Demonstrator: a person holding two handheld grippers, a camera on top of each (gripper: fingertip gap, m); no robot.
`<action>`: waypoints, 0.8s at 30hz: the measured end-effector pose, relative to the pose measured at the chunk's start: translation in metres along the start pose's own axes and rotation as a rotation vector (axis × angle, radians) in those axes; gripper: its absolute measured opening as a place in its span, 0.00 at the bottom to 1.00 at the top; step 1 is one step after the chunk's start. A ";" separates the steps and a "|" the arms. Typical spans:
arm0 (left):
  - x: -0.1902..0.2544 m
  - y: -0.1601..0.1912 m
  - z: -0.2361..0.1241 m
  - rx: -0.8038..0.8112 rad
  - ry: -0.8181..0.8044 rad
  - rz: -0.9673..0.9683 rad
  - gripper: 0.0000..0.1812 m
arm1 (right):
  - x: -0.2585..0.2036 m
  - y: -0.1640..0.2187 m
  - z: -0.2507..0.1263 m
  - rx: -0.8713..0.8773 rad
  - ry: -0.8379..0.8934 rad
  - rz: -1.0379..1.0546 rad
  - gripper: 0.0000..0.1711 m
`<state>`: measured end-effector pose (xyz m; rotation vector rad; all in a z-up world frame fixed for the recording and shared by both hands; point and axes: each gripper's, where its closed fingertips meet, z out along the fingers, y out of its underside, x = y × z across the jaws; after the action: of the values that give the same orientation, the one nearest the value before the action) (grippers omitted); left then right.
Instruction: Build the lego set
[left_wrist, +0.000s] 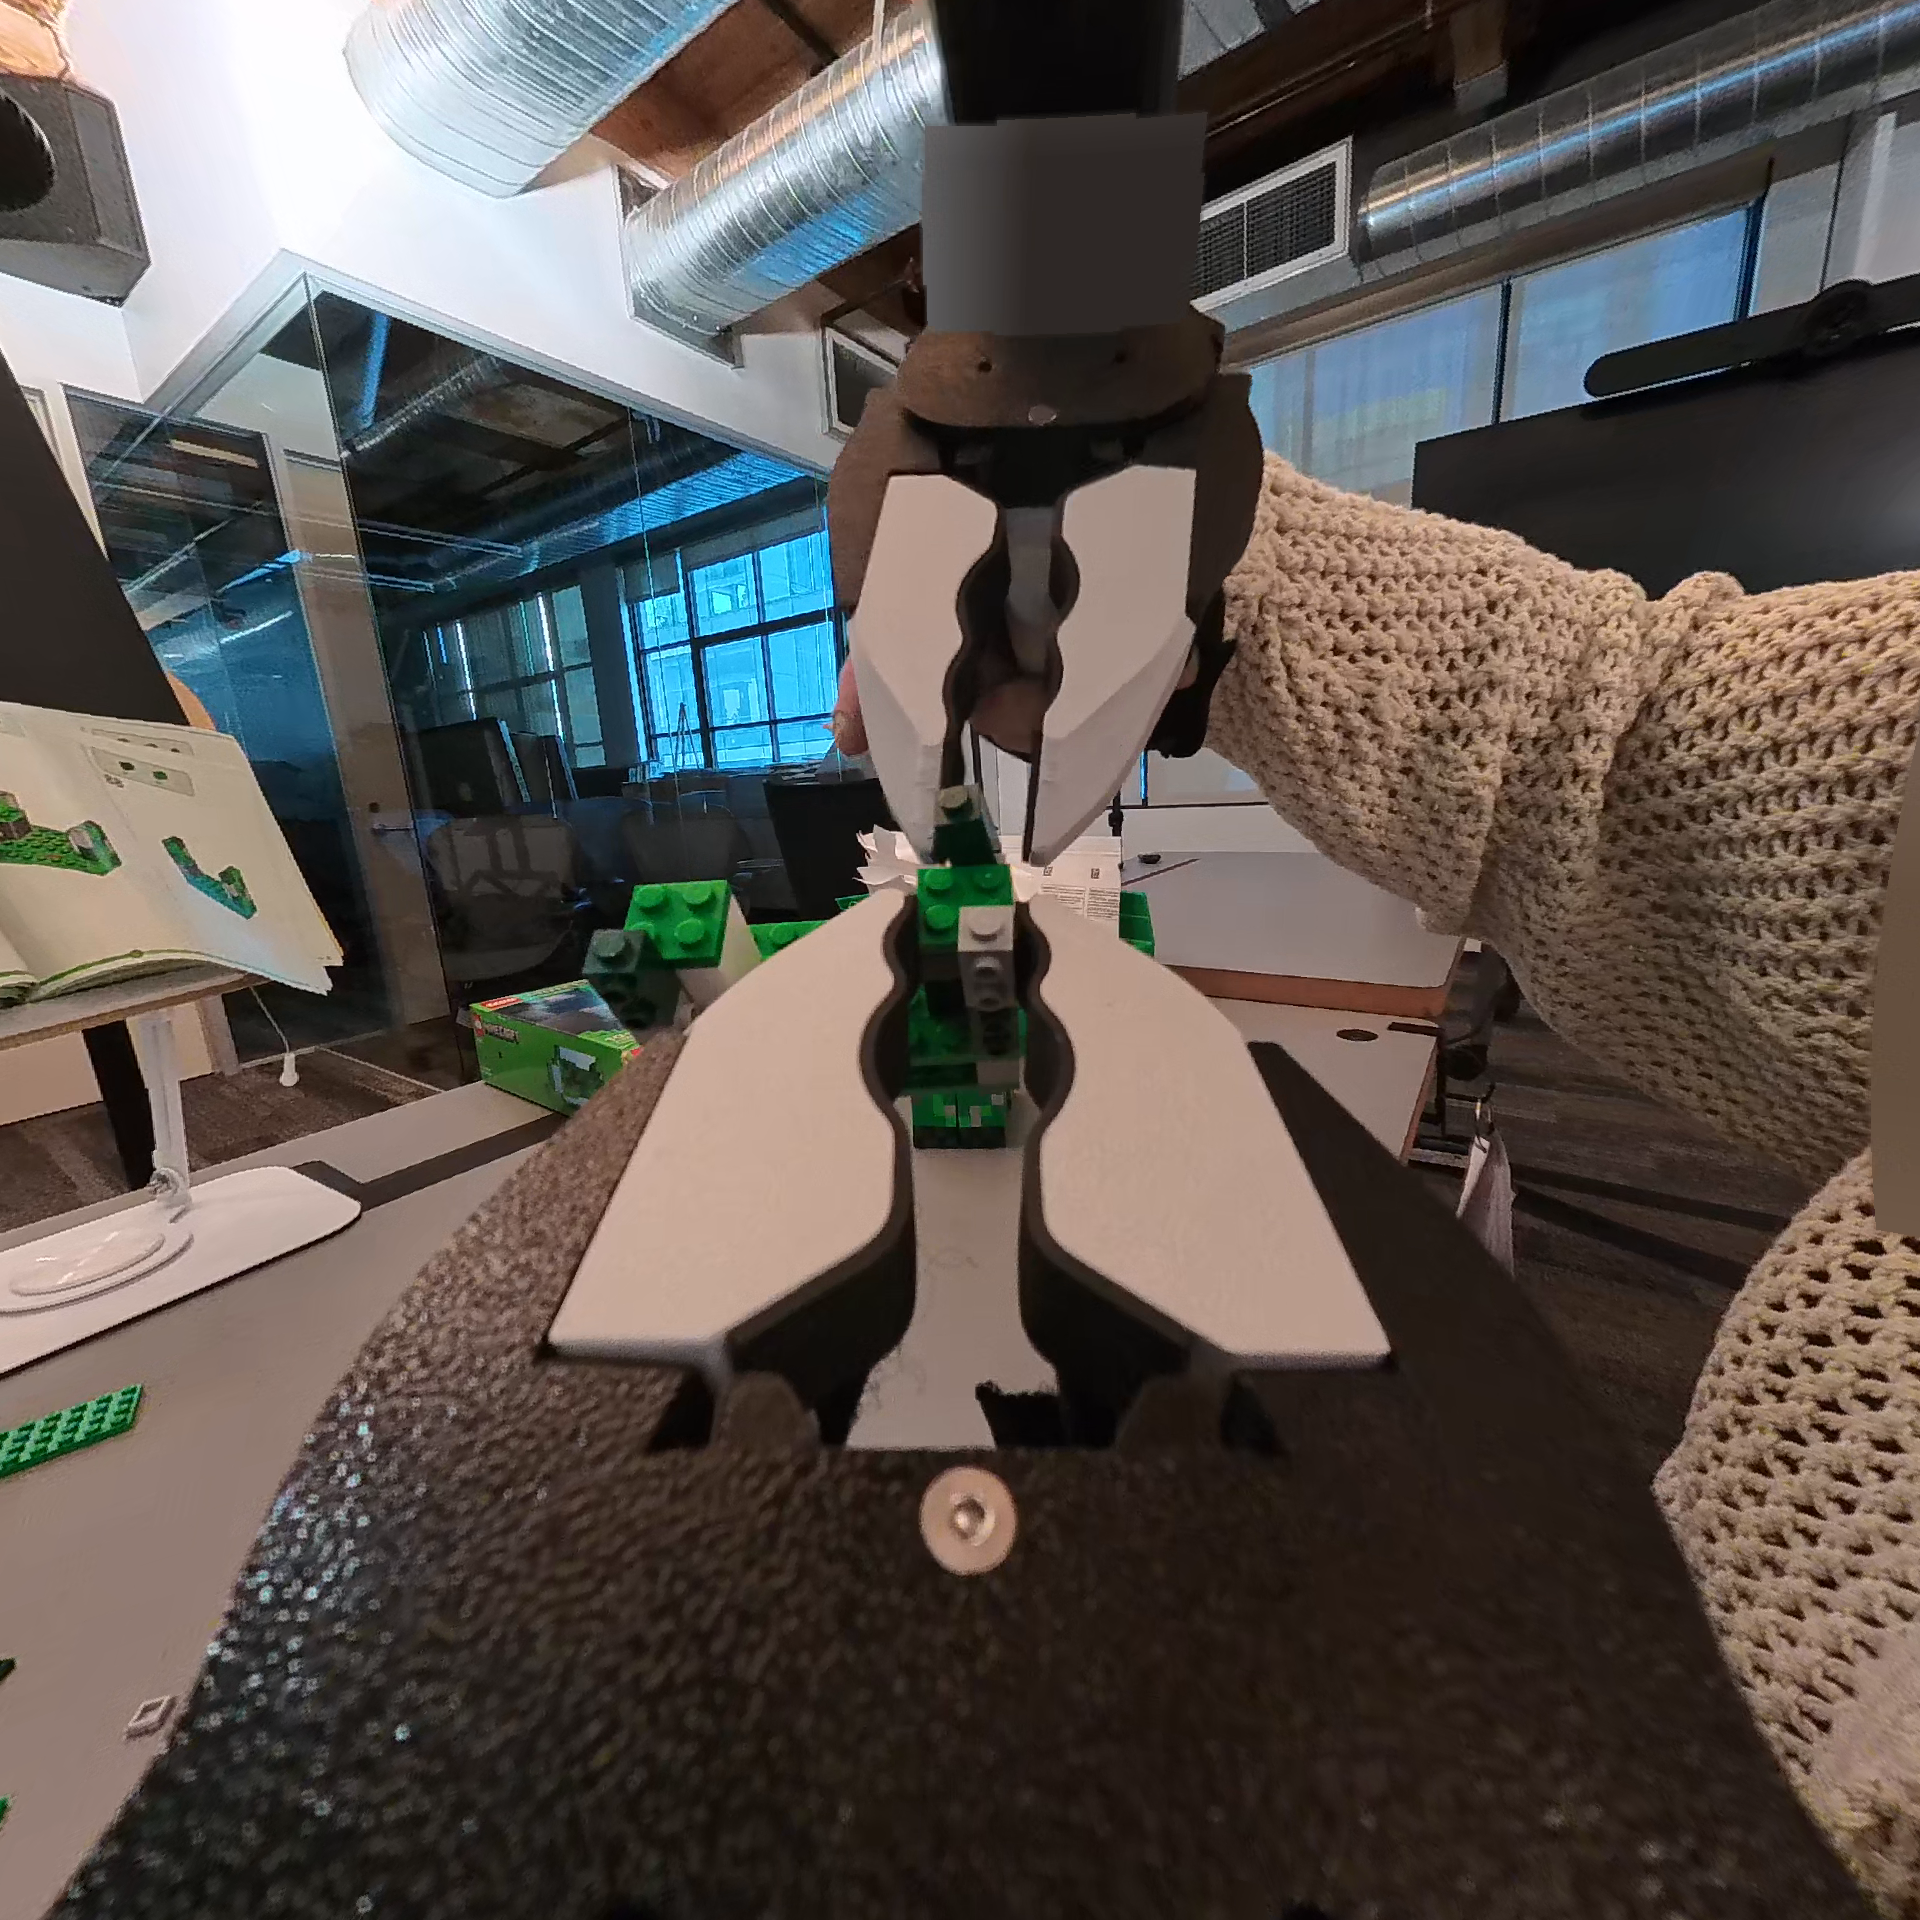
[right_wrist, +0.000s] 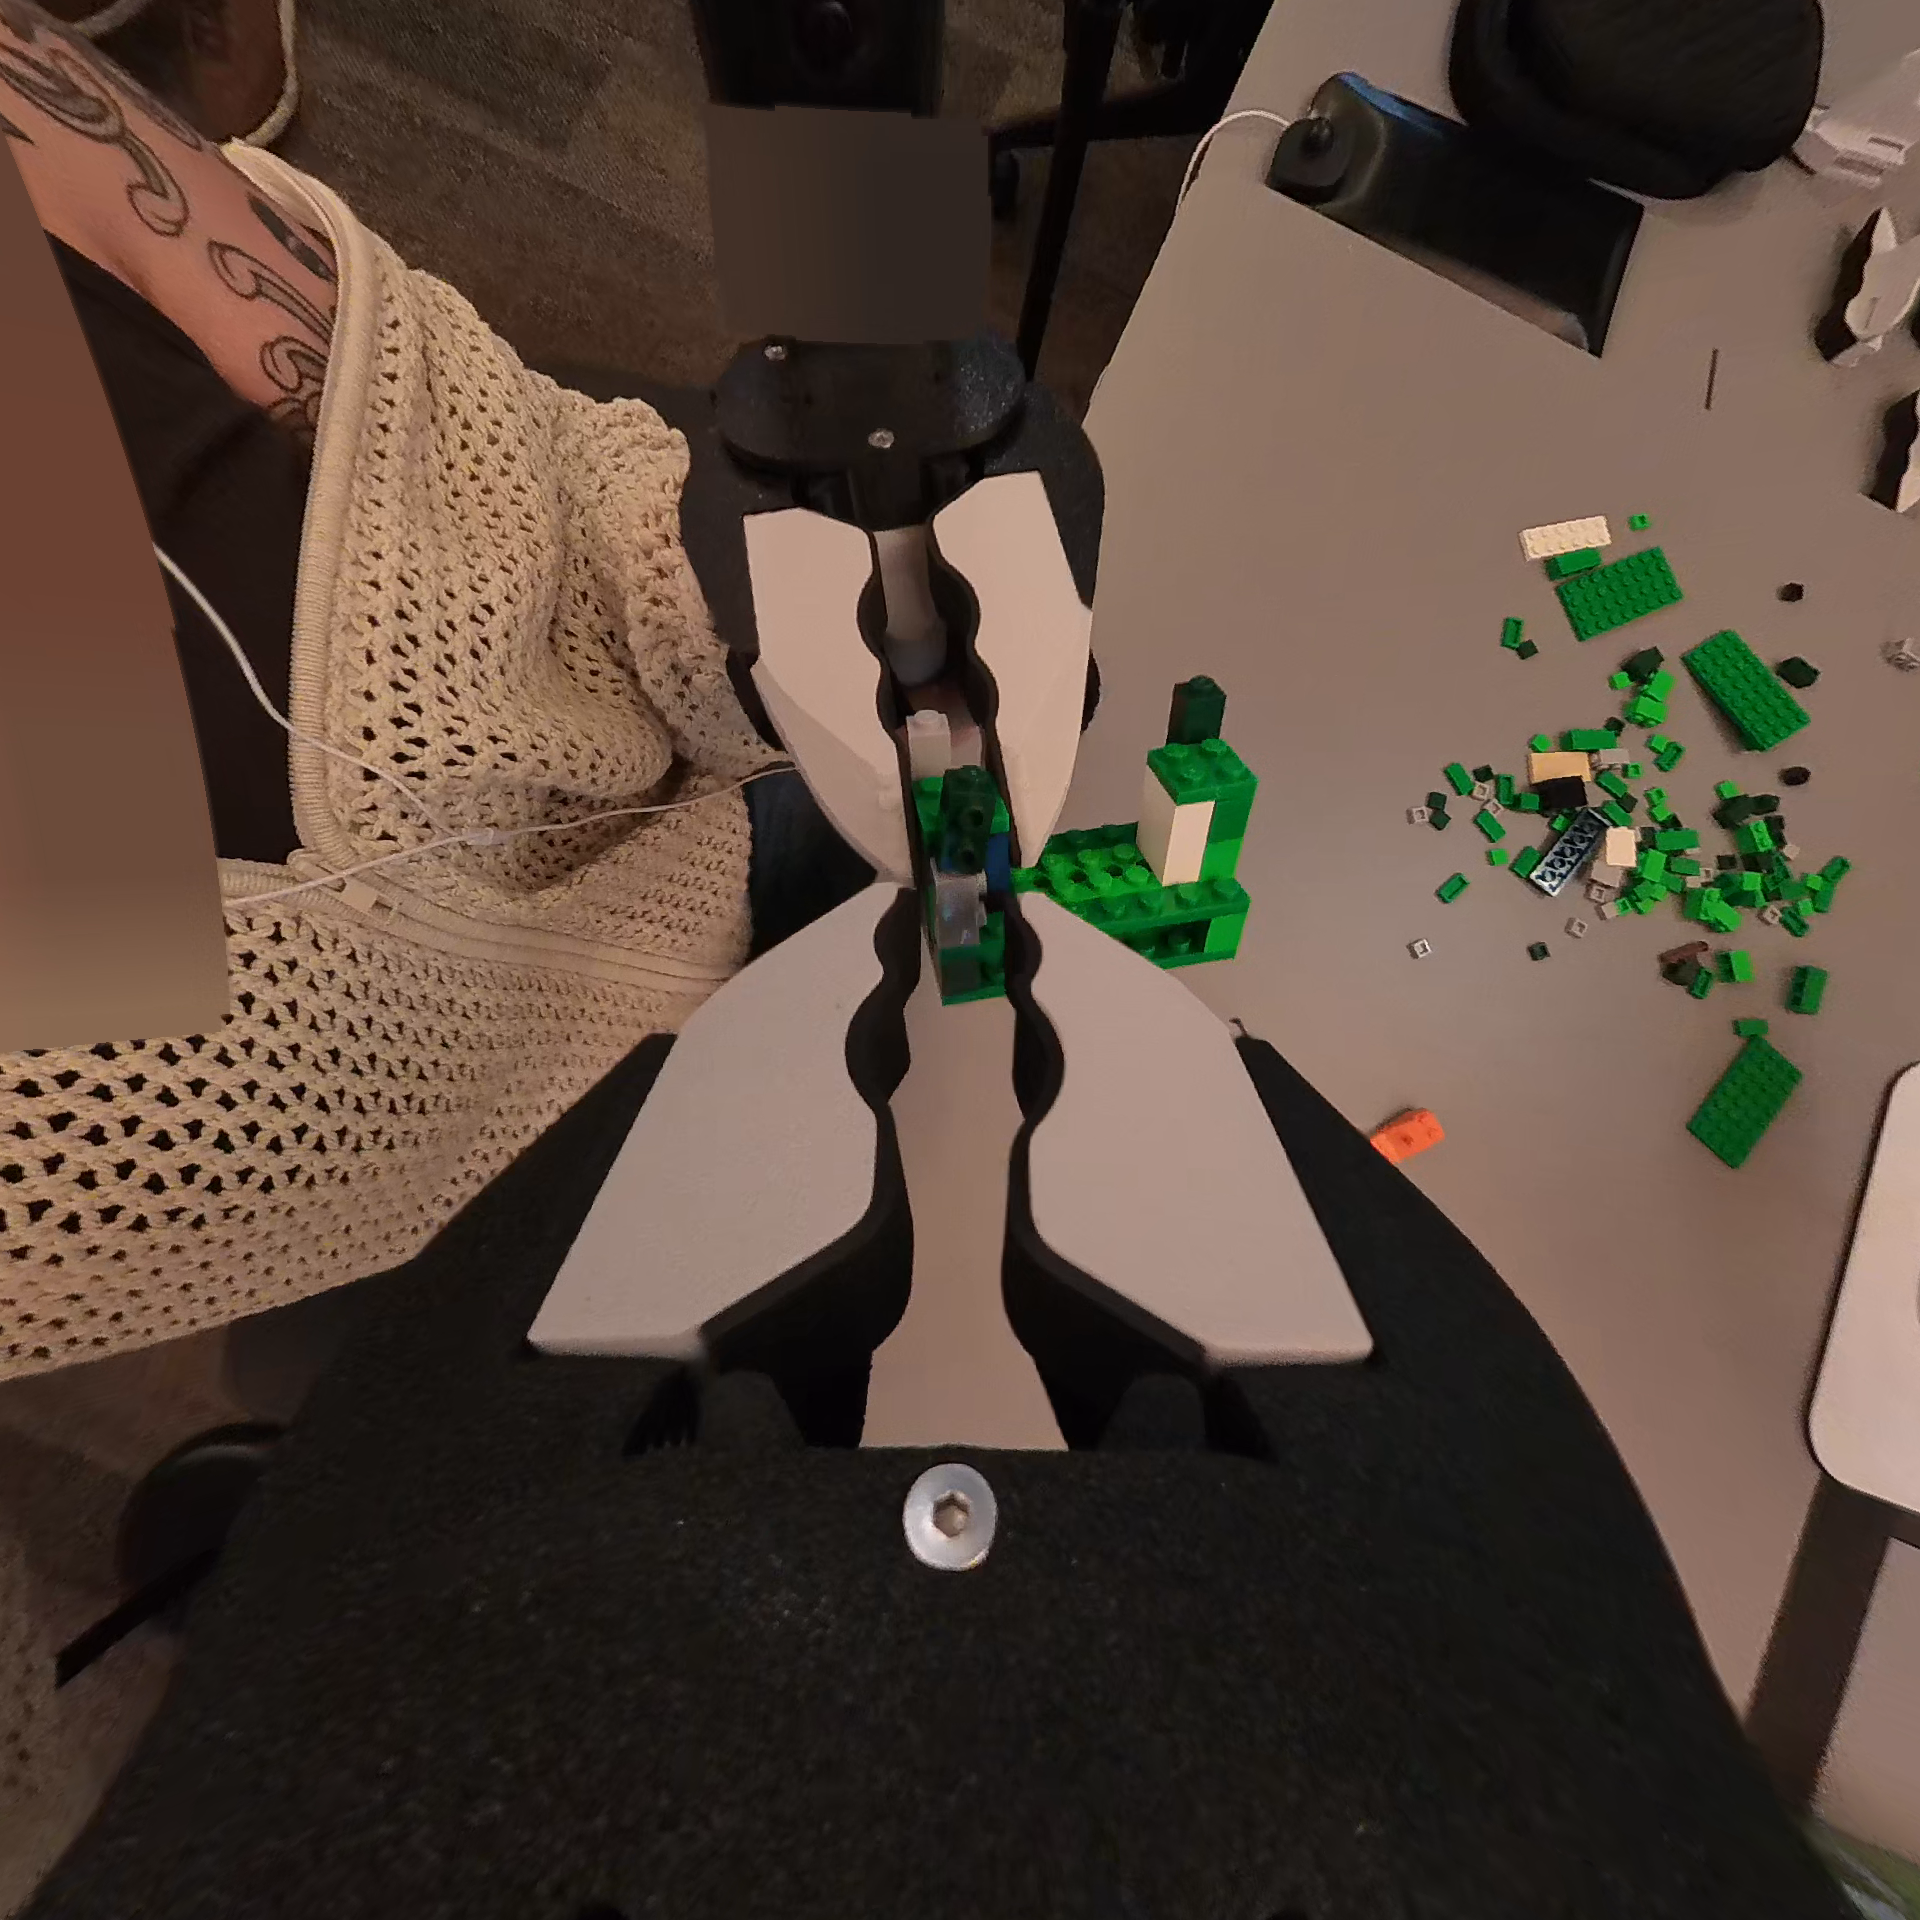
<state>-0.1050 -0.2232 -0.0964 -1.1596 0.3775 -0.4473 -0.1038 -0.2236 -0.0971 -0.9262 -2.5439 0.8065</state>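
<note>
1. We see the left gripper (left_wrist: 961, 935) pinching the small green brick figure (left_wrist: 961, 1023) above the bench (left_wrist: 156, 1455); a twist could snap it.
2. Opposite, the right gripper (left_wrist: 982, 847) pinches its dark top brick (left_wrist: 961, 805); off-centre pressure could pop it loose toward the half-built base (right_wrist: 1153, 894).

Silver ceiling ducts (left_wrist: 665, 135), glass partition wall (left_wrist: 499, 623), black screen (left_wrist: 1683, 499), cream knit sleeve (left_wrist: 1538, 748)
</note>
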 end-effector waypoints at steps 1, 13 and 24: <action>0.000 0.000 0.000 0.000 0.000 0.000 0.09 | 0.000 0.001 -0.001 -0.003 0.009 -0.006 0.09; -0.002 0.000 -0.003 -0.006 -0.007 -0.007 0.09 | 0.008 0.008 -0.012 -0.229 0.676 -0.894 0.38; -0.001 0.003 0.002 -0.022 -0.001 -0.018 0.09 | 0.009 -0.002 0.002 -0.346 1.014 -1.319 0.48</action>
<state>-0.1040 -0.2202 -0.0989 -1.1856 0.3725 -0.4596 -0.1127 -0.2193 -0.0971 0.3546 -1.7220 -0.4300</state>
